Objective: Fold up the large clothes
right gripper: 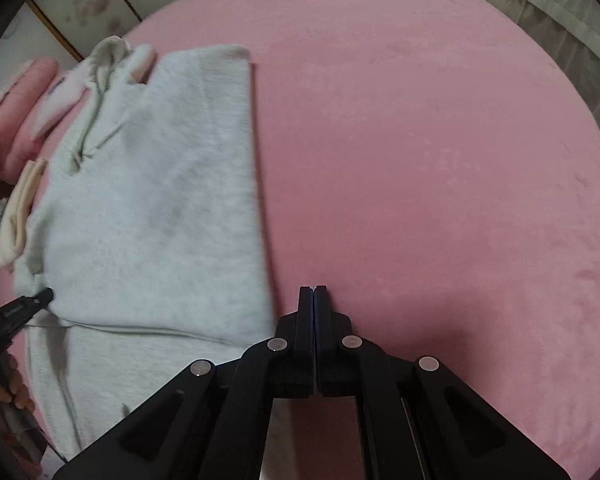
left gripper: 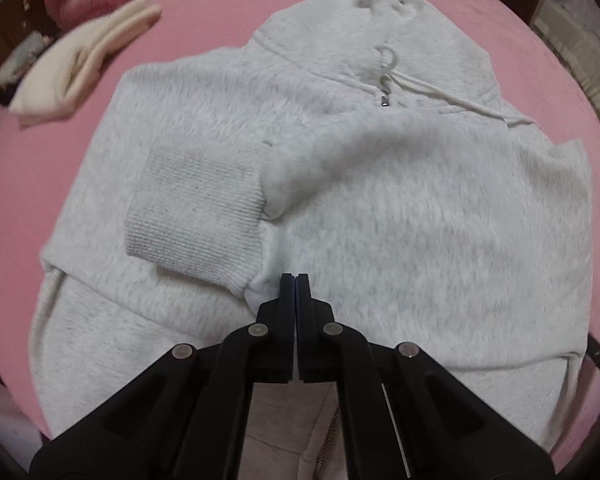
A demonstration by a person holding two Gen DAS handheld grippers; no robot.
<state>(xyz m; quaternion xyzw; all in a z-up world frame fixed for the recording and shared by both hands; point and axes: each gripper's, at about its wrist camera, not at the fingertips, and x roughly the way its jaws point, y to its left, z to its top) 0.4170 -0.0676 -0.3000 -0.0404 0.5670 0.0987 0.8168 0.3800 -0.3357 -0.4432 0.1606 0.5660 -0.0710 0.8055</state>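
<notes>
Left wrist: black left gripper point(left gripper: 296, 276) closed, nothing between tips, over pale grey fleece zip hoodie point(left gripper: 380, 208) spread on pink bedsheet point(left gripper: 40, 168); ribbed cuff point(left gripper: 196, 208) folded across chest. Right wrist: right gripper point(right gripper: 313, 288) closed, empty, over bare sheet just beside the hoodie's edge.

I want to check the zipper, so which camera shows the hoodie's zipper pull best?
The left wrist view. The zipper pull sits near the middle of that picture at the neck of the hoodie, beside the drawstring. The right wrist view shows the hoodie blurred at the left, and no pull can be made out.
</notes>
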